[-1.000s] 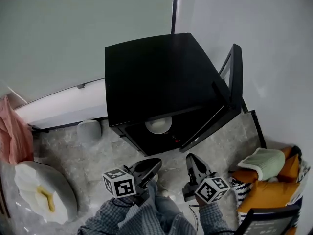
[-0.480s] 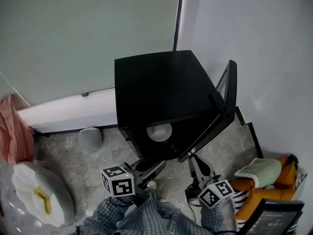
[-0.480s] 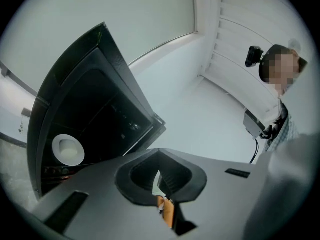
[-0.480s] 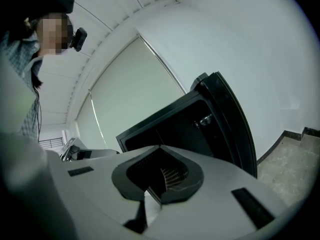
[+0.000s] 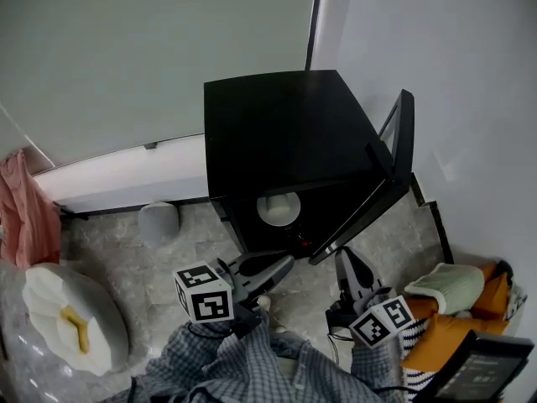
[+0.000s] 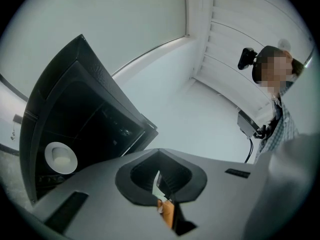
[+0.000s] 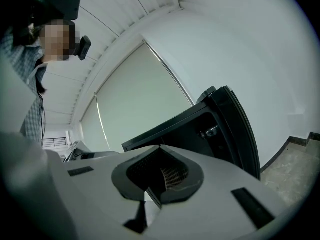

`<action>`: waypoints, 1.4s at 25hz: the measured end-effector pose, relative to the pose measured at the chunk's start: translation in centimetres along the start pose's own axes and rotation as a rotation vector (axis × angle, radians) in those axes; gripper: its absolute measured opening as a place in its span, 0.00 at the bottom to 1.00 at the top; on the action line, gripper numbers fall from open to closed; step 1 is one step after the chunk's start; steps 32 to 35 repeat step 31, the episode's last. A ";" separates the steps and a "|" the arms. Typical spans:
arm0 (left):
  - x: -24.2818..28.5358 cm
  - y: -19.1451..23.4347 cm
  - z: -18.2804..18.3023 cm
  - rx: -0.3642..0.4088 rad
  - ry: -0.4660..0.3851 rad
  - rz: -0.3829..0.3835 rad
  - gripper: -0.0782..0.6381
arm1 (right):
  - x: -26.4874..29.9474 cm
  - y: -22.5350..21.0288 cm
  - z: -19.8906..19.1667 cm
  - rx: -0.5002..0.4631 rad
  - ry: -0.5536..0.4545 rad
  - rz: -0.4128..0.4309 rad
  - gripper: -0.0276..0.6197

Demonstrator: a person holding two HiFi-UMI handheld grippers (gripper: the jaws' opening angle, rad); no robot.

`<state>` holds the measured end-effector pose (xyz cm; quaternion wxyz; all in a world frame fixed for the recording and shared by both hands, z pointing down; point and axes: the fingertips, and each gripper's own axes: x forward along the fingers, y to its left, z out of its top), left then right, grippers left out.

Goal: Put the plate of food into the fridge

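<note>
A black mini fridge (image 5: 285, 133) stands on the floor with its door (image 5: 388, 183) swung open to the right. Inside, on the shelf, sits a white plate with pale food (image 5: 278, 209); the left gripper view also shows this plate (image 6: 60, 157) in the dark interior. My left gripper (image 5: 285, 264) is shut with nothing in it, and it points at the fridge's open front from just below. My right gripper (image 5: 342, 255) is shut and empty too, beneath the lower edge of the door. Both gripper views show the jaws together: left gripper (image 6: 159, 152), right gripper (image 7: 160, 148).
A small white cylinder (image 5: 158, 222) stands left of the fridge by a low white ledge (image 5: 117, 179). A white cushion with a yellow mark (image 5: 71, 319) and a pink cloth (image 5: 25, 217) lie at the far left. Orange and green fabric (image 5: 453, 296) is piled at the right.
Both grippers have shifted a little to the right and stay shut. The plate rests in the fridge as before. The head view has moved, so the fridge sits lower in the frame.
</note>
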<state>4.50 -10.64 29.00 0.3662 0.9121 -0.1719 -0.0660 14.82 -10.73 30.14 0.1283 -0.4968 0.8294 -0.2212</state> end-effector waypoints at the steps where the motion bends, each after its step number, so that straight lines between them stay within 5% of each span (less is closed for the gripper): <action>1: 0.1 -0.1 -0.1 0.005 0.005 -0.004 0.12 | -0.1 0.1 0.0 0.001 0.000 0.001 0.05; 15: 0.8 -2.6 -1.7 0.096 0.084 -0.085 0.12 | -0.4 1.8 -0.3 0.002 0.008 0.035 0.05; 35: 0.6 -3.6 -2.3 0.036 0.100 -0.134 0.12 | -0.2 2.6 -0.9 0.024 0.021 0.063 0.05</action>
